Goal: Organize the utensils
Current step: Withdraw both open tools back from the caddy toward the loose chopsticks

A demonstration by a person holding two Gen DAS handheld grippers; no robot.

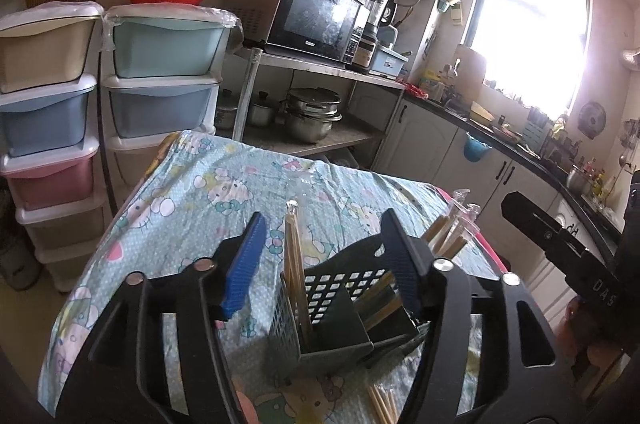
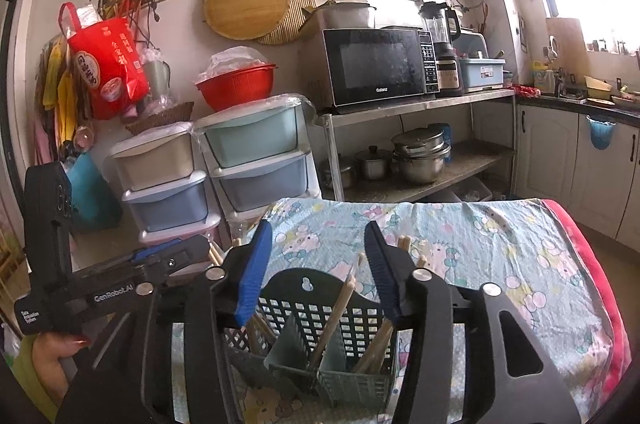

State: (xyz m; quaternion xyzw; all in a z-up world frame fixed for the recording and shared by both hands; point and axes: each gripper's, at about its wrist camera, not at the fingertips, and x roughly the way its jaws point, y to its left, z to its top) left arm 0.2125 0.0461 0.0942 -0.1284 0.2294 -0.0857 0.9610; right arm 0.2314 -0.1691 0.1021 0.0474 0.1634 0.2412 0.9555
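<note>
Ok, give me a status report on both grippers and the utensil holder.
Left gripper open, right gripper open, neither gripping. Wooden chopsticks standing in perforated grey plastic holder. Nothing in the way.

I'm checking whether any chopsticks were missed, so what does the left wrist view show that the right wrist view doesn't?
Only the left wrist view shows loose chopsticks lying on the tablecloth in front of the holder, plus the bright window. Only the right wrist view shows the red bag hanging on the wall. Both show the utensil holder with chopsticks standing in its compartments, the tablecloth, the microwave, and open grippers holding nothing.
</note>
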